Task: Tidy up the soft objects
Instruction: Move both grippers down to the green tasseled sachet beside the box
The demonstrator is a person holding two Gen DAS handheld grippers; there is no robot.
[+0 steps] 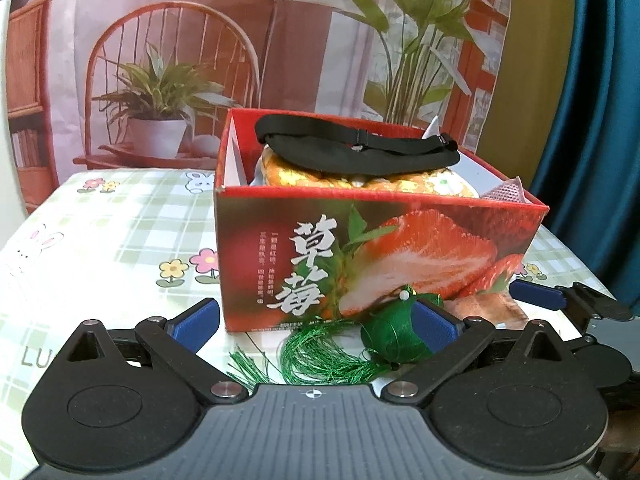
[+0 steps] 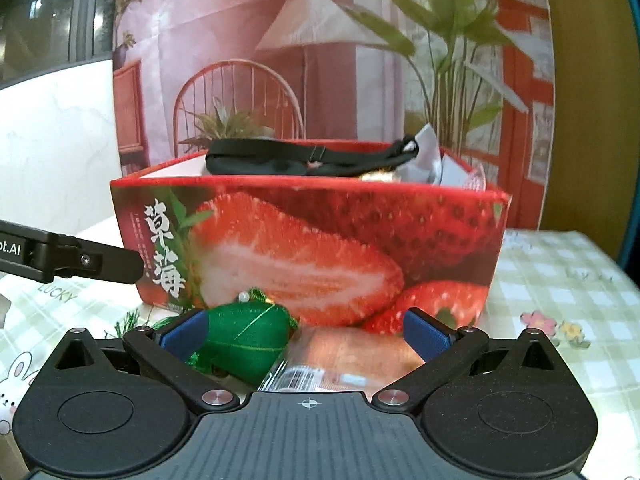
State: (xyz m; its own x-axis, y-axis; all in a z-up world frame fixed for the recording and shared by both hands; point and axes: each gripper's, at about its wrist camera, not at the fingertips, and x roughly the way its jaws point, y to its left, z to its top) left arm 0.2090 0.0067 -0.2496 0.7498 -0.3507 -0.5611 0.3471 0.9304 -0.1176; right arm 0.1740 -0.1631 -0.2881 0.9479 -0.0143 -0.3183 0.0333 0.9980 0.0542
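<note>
A red strawberry-print box [image 1: 372, 256] stands on the table, holding a black eye mask [image 1: 352, 148] on top of an orange-gold cushion [image 1: 360, 180]. A green silk sachet [image 1: 394, 330] with a green tassel [image 1: 320, 356] lies in front of the box. My left gripper [image 1: 316, 322] is open, with the sachet against its right finger. In the right wrist view the box [image 2: 320, 240] fills the middle; my right gripper [image 2: 306, 334] is open around the sachet [image 2: 244, 340] and a clear-wrapped orange-brown packet [image 2: 356, 360].
The table has a green checked cloth with flowers and rabbits [image 1: 100, 248]. A printed backdrop of a chair and plants hangs behind [image 1: 168, 80]. A blue curtain [image 1: 592, 120] is at the right. The left gripper's finger [image 2: 80, 260] shows at the left of the right wrist view.
</note>
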